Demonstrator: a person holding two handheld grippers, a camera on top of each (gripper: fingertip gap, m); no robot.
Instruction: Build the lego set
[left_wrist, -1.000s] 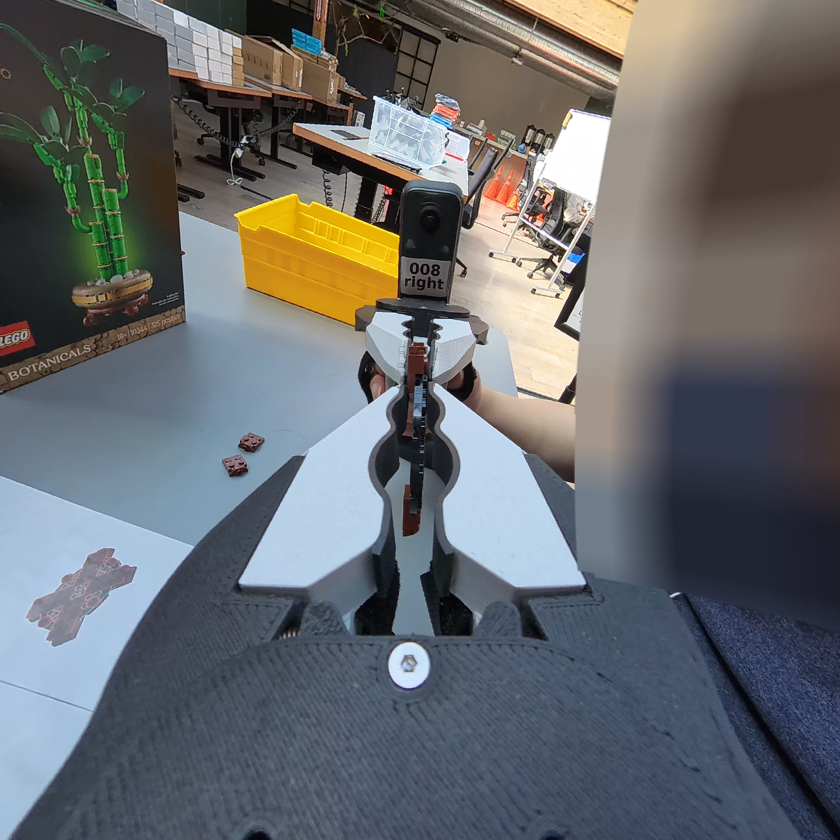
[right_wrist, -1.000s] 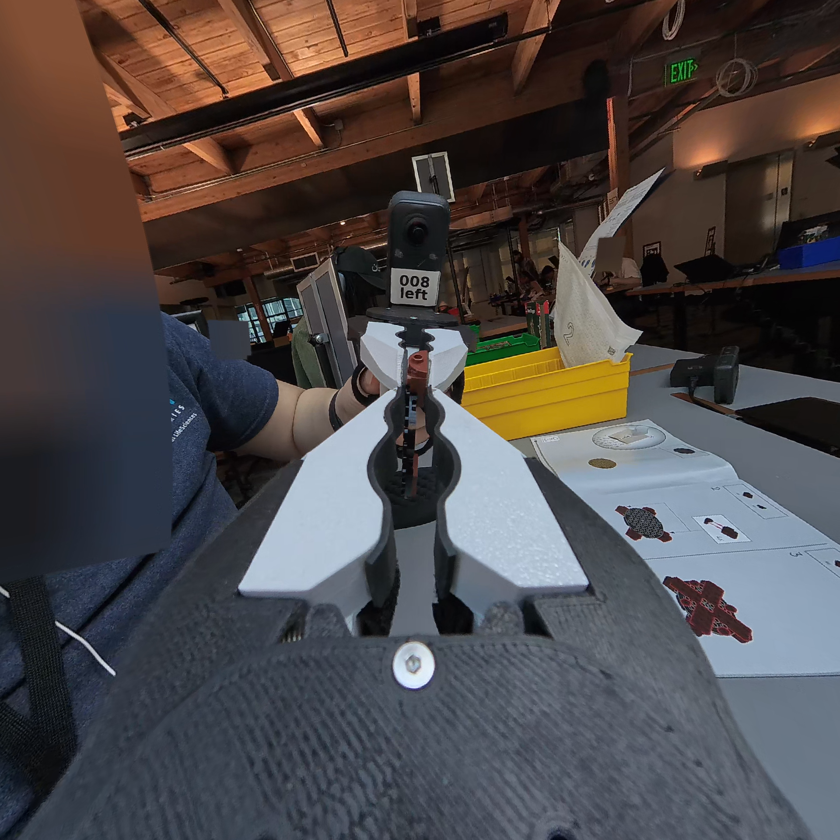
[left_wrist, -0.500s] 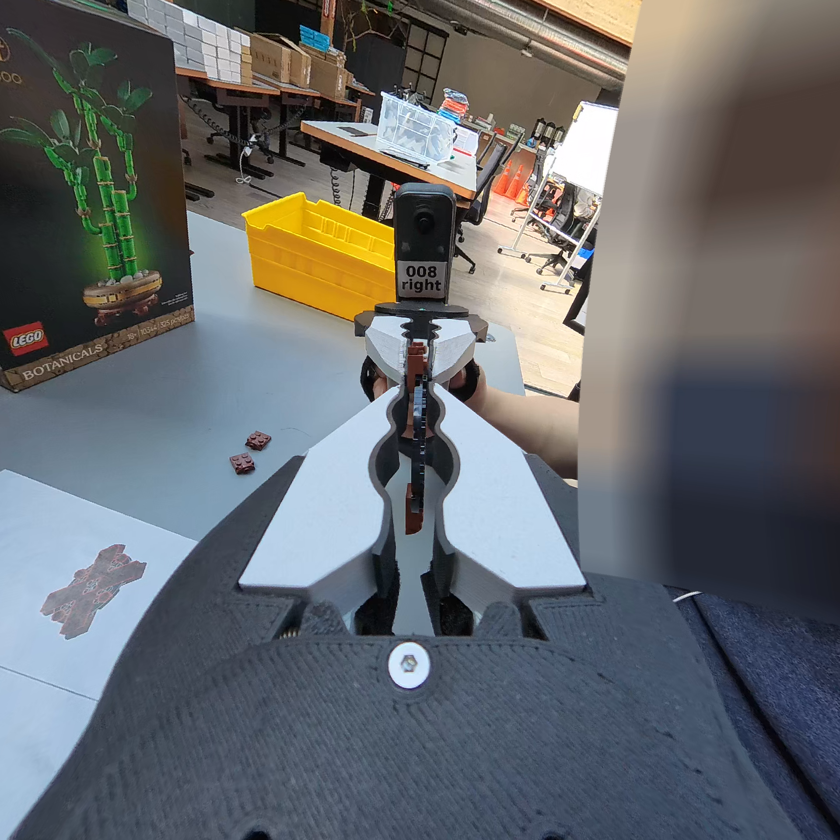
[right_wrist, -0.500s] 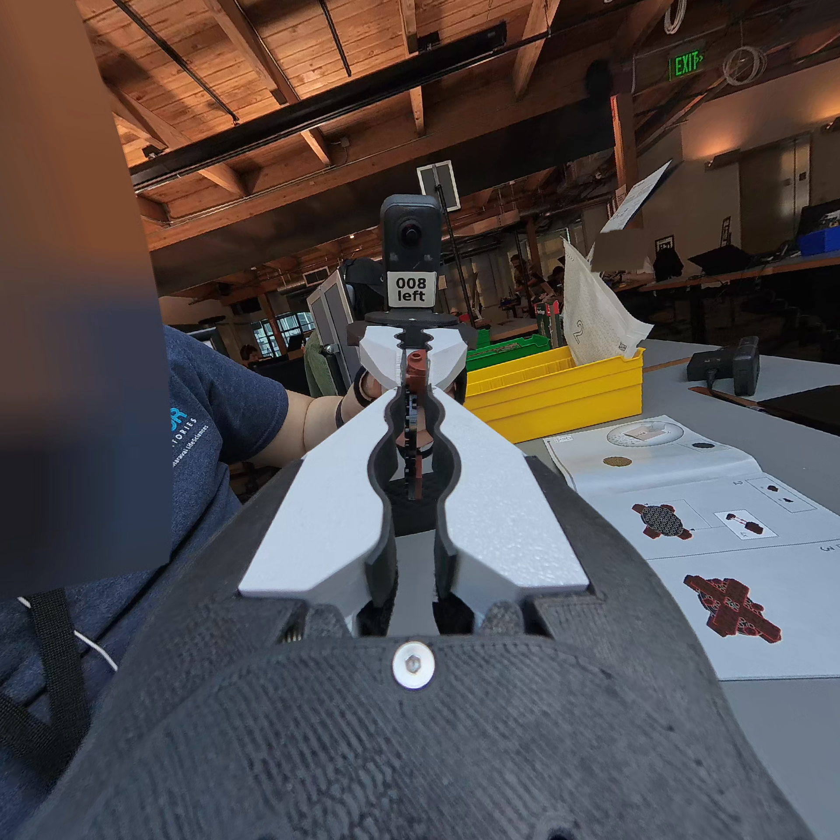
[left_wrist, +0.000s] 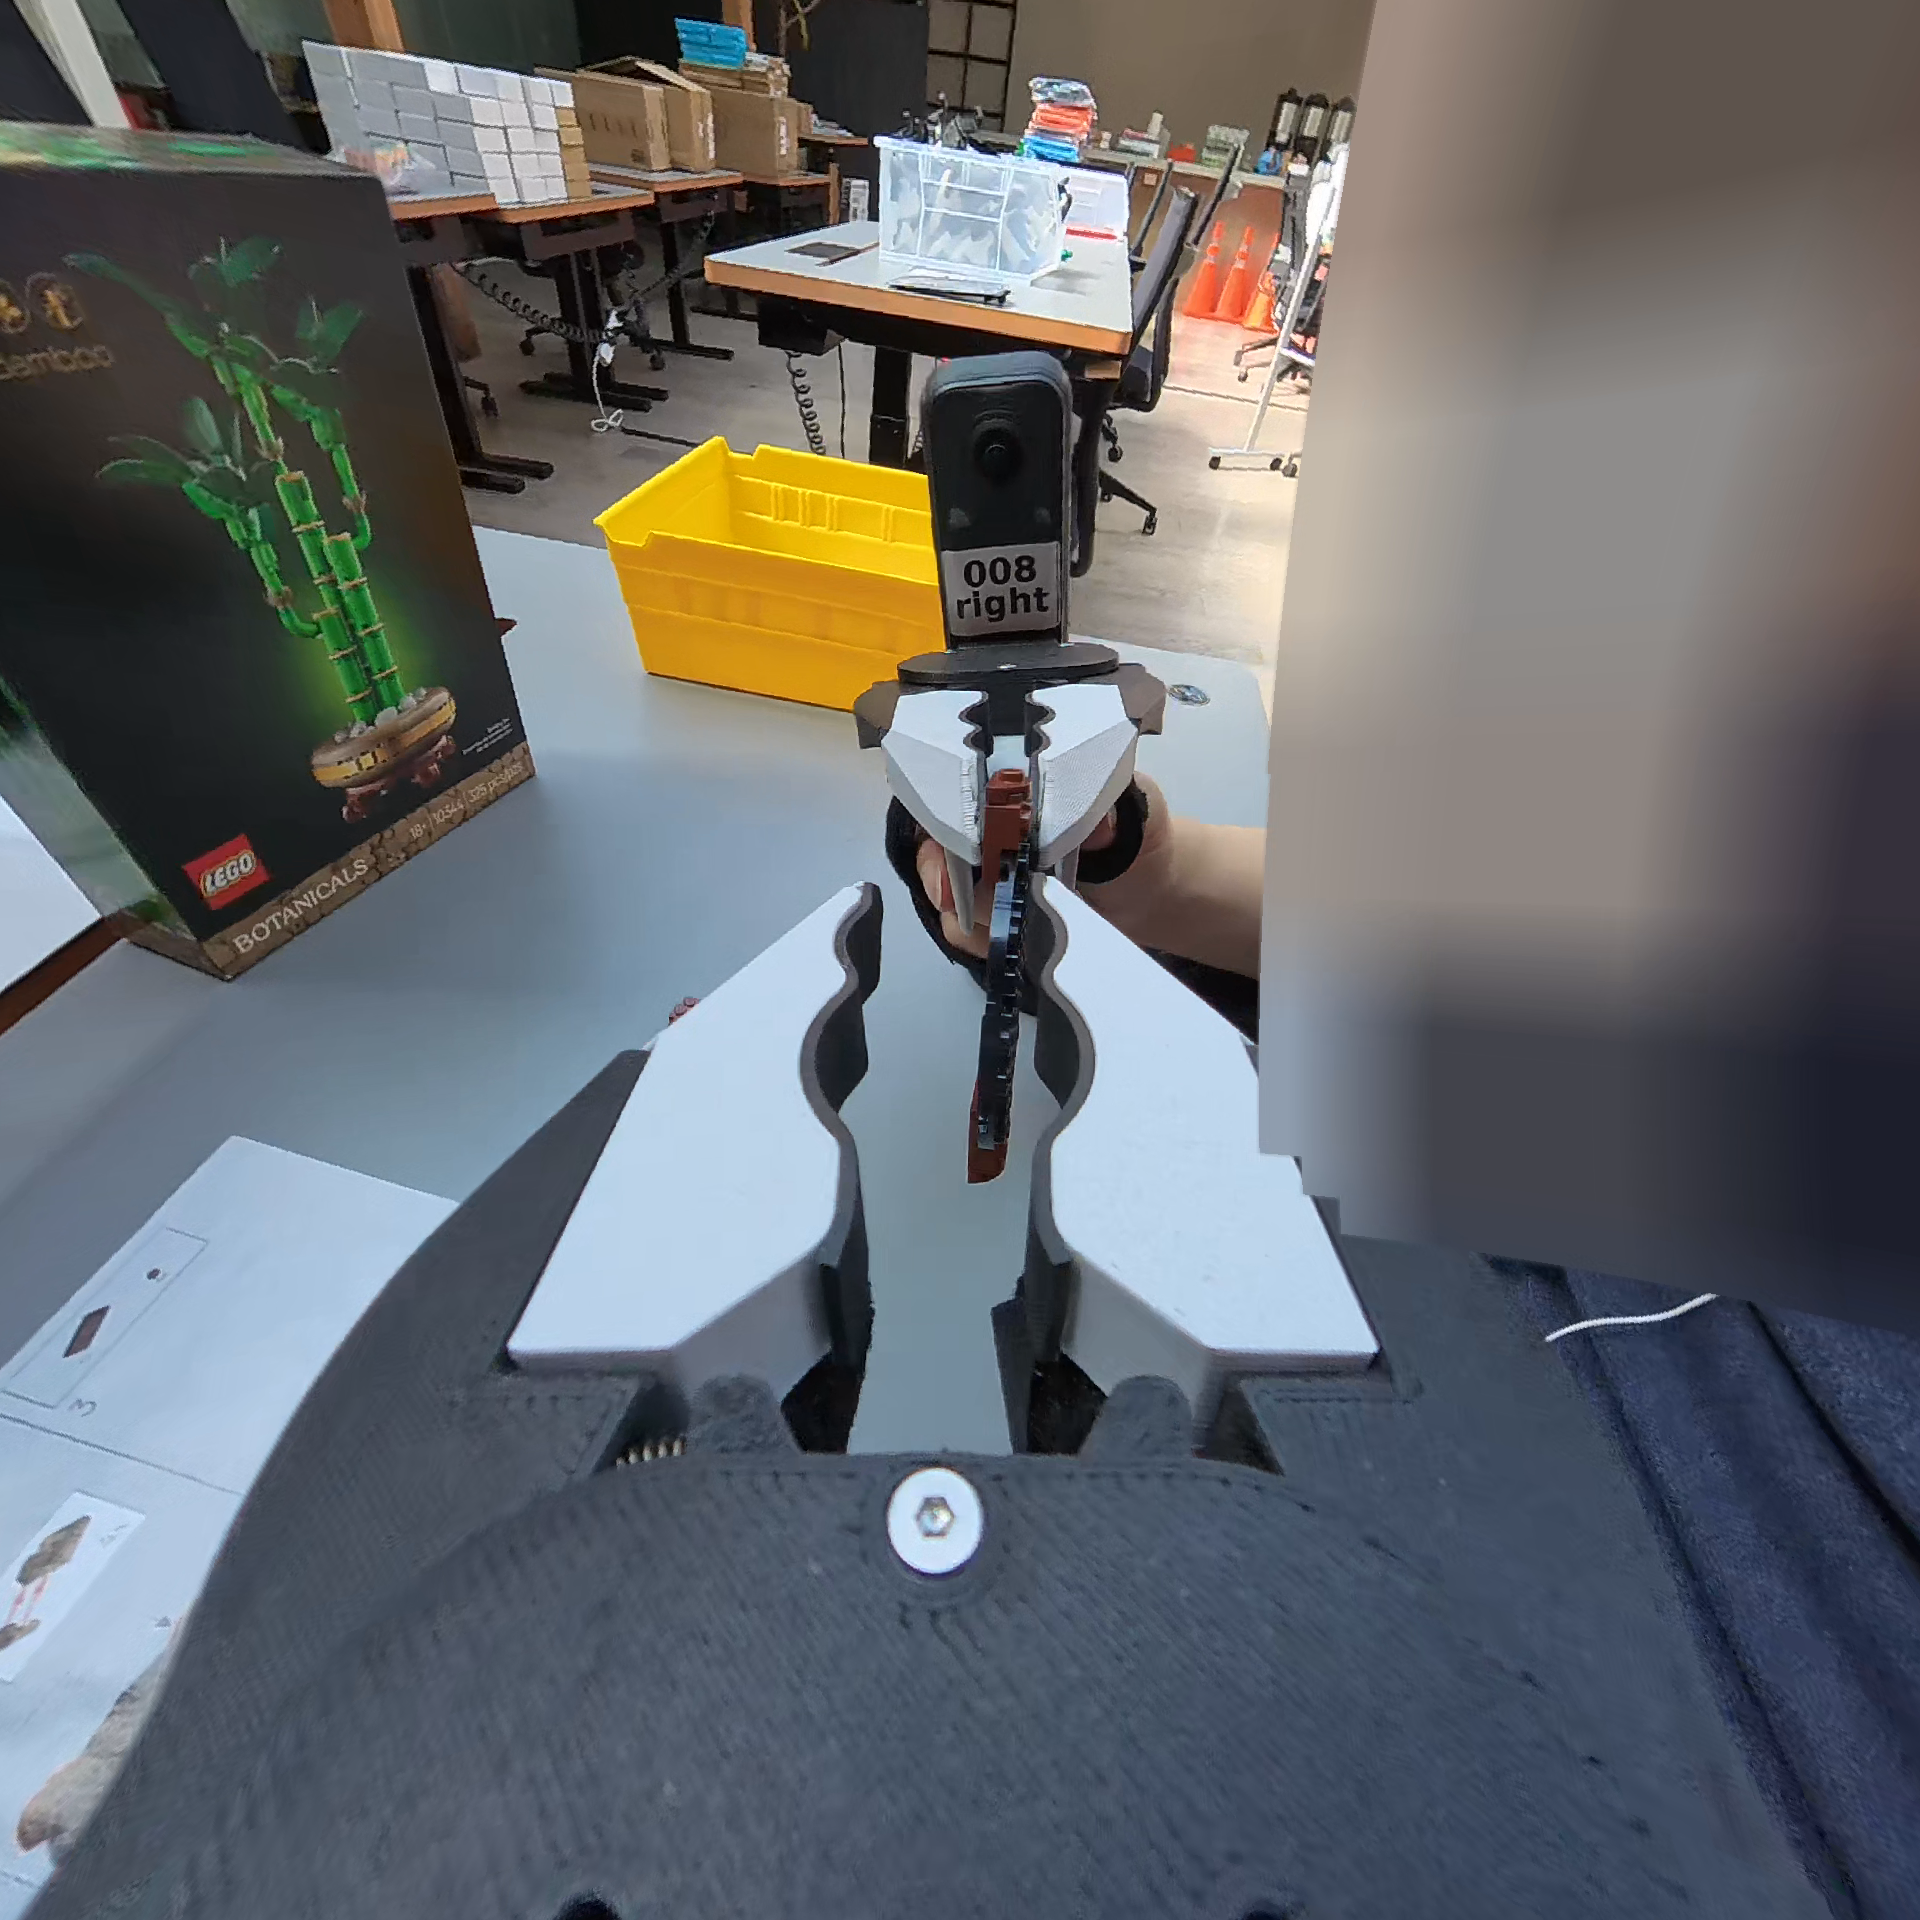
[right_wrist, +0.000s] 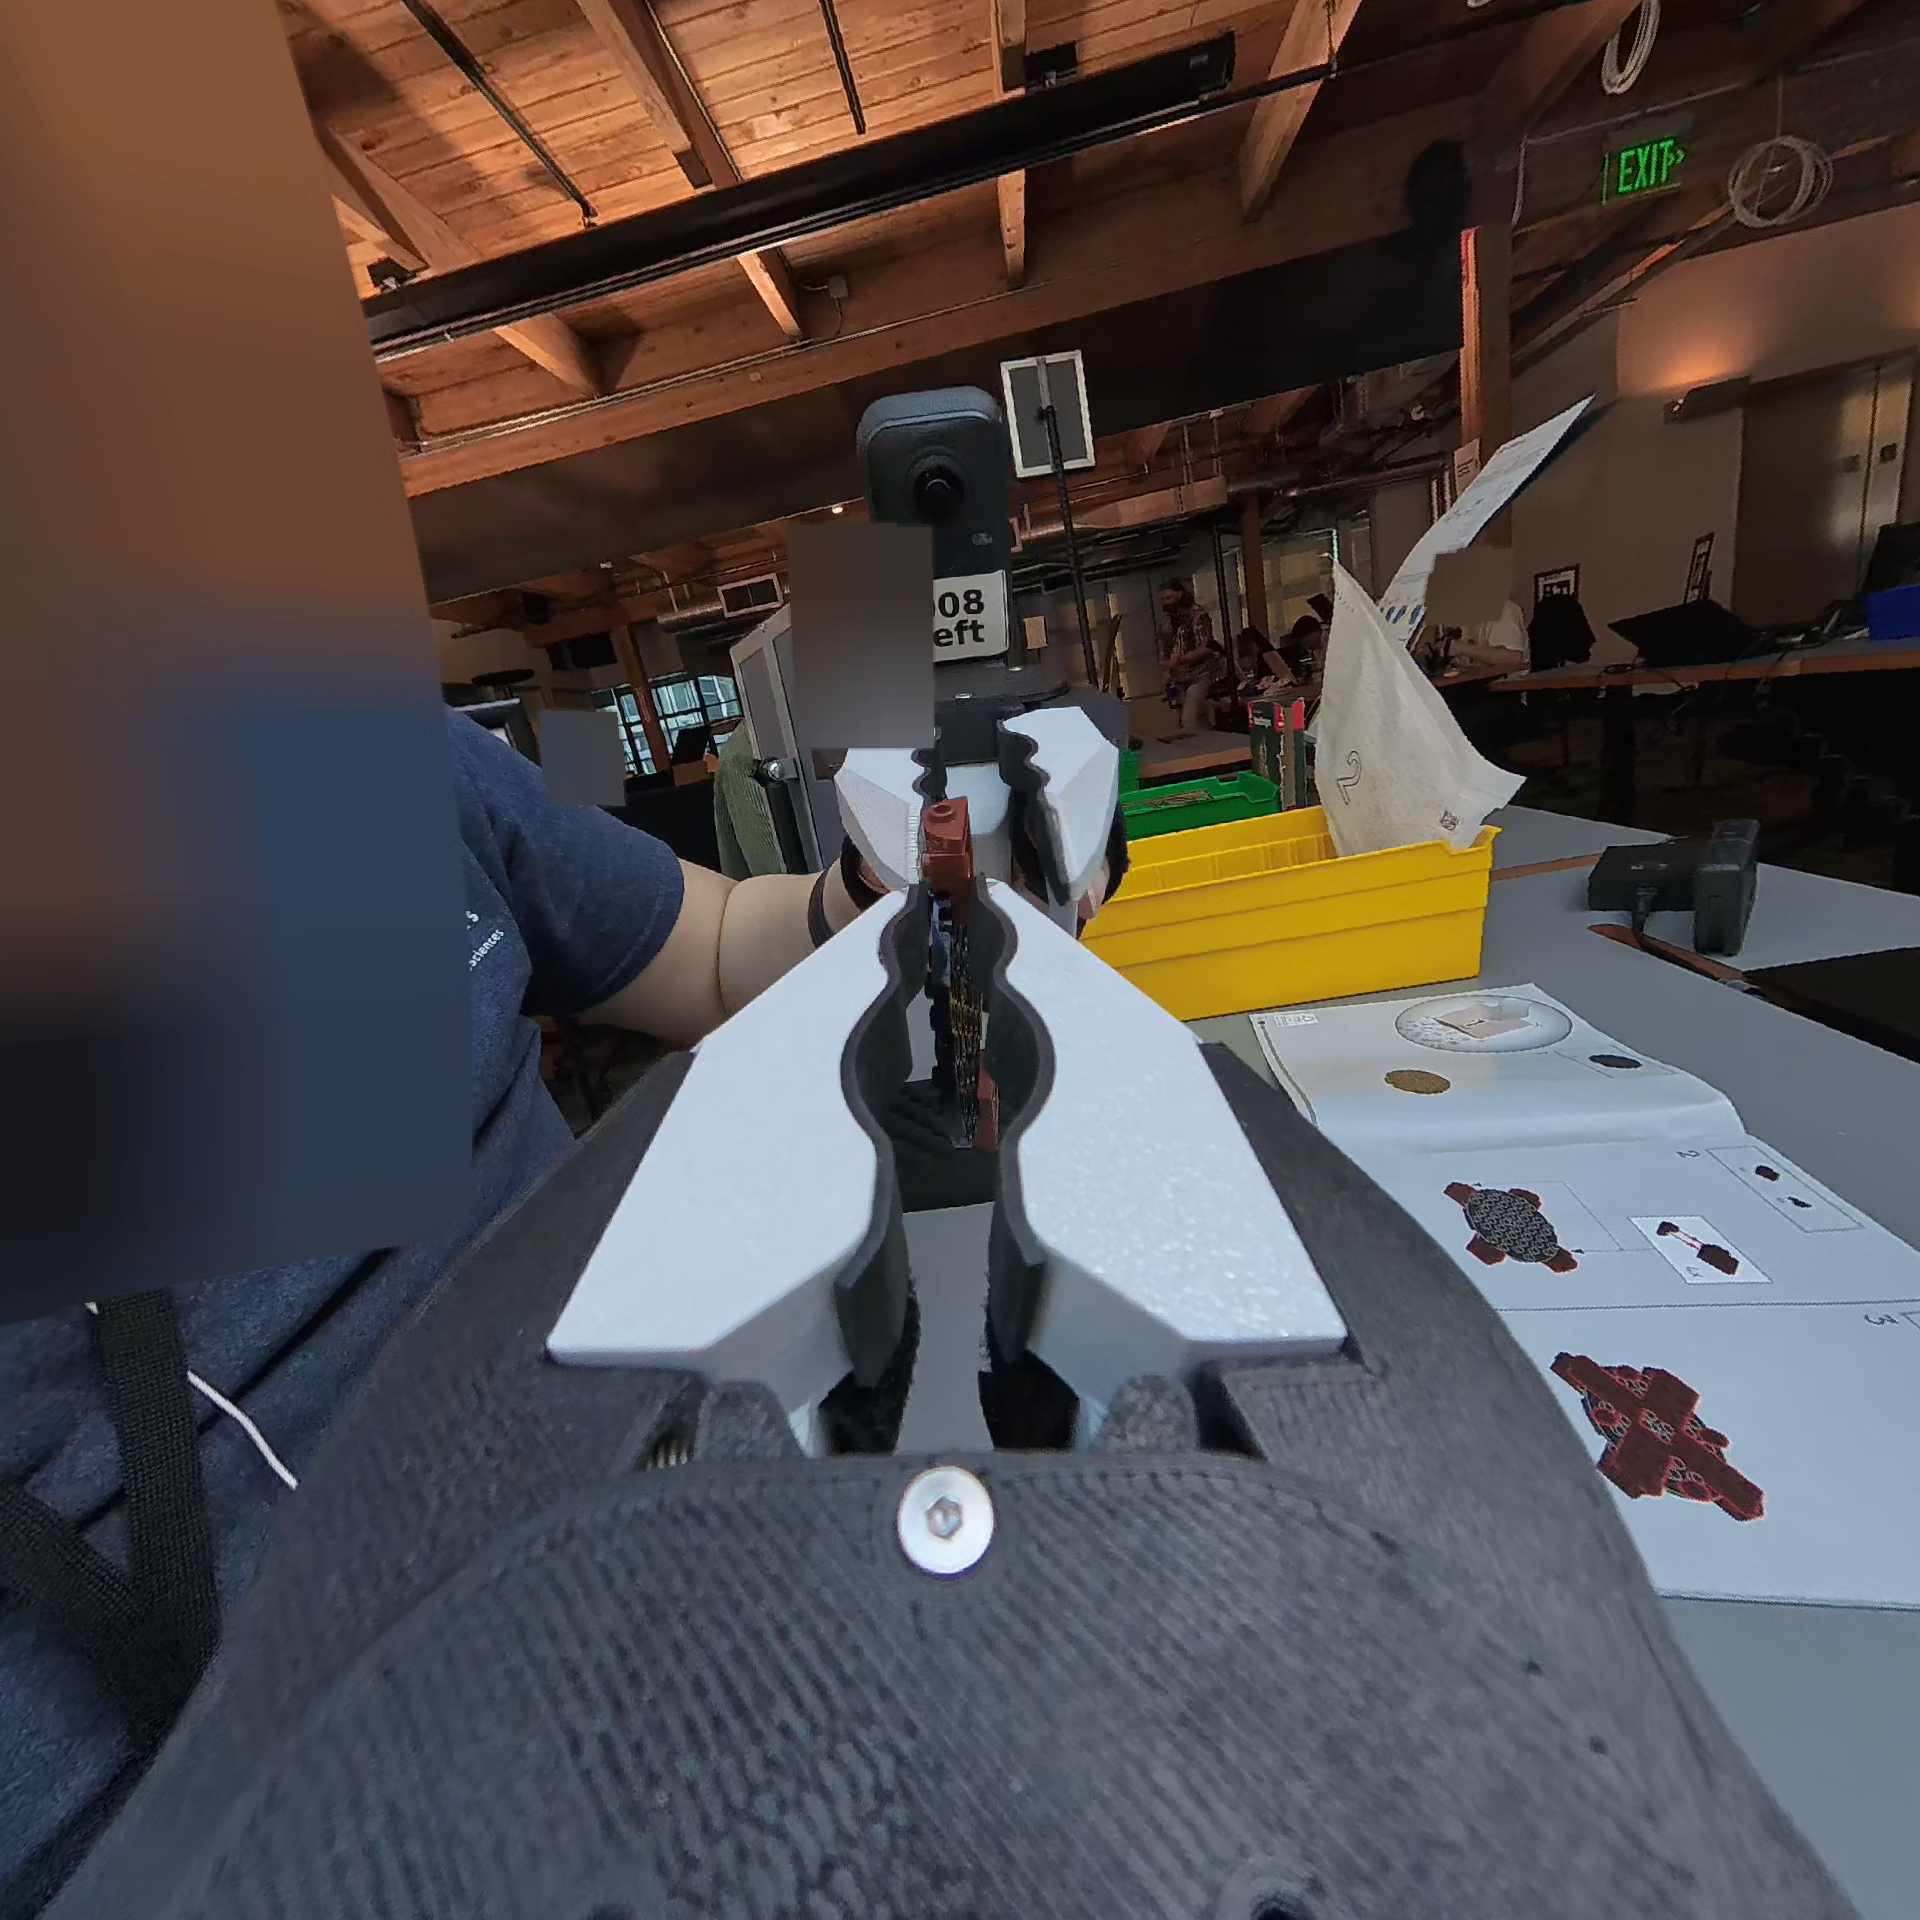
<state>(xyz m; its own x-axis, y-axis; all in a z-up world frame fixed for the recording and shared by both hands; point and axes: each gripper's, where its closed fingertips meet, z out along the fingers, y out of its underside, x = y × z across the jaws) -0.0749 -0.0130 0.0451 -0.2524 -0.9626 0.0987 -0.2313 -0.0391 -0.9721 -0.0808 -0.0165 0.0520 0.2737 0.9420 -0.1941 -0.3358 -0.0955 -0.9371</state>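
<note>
Set box (left_wrist: 239, 540), dark with a green bamboo picture, stands upright at the left of the grey worktop (left_wrist: 582, 831). Instruction booklet (left_wrist: 177, 1382) lies open on the worktop at lower left. A yellow bin (left_wrist: 769, 582) sits further back, centre.

Left gripper (left_wrist: 951, 935): jaws spread, a clear gap on the left side; the right-hand finger lies beside the assembly, contact cannot be confirmed.

Lego assembly (left_wrist: 1003, 997): a thin black studded plate seen edge-on, with reddish-brown pieces at its far and near ends. It is held in the air above the worktop, between the two facing grippers.

Right gripper (right_wrist: 951, 894): jaws pinching the assembly (right_wrist: 961, 997), the brown end brick projecting past the fingertips. In the right wrist view the booklet (right_wrist: 1558, 1247) lies to the right, with a second yellow bin (right_wrist: 1288, 914) behind it.
</note>
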